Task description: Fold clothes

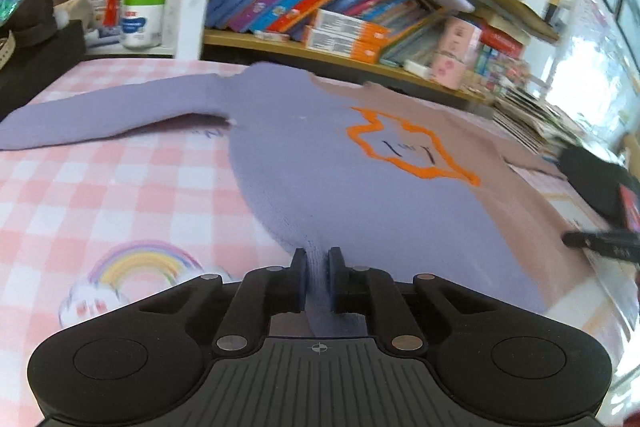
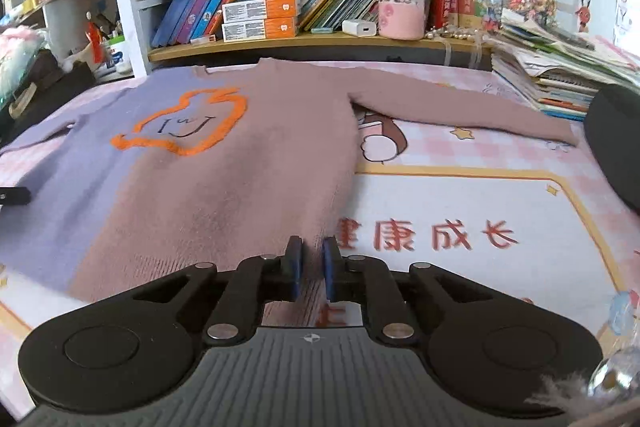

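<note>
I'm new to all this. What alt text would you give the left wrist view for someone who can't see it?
The left gripper pinches the hem of a lilac and mauve sweater spread flat on a pink checked cloth. One sleeve stretches out to the left, and crowded bookshelves stand behind.

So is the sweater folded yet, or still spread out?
Spread out. The sweater lies flat on the table, both sleeves stretched sideways, its orange outline fully showing. Each gripper pinches the near hem: left gripper, right gripper.
</note>
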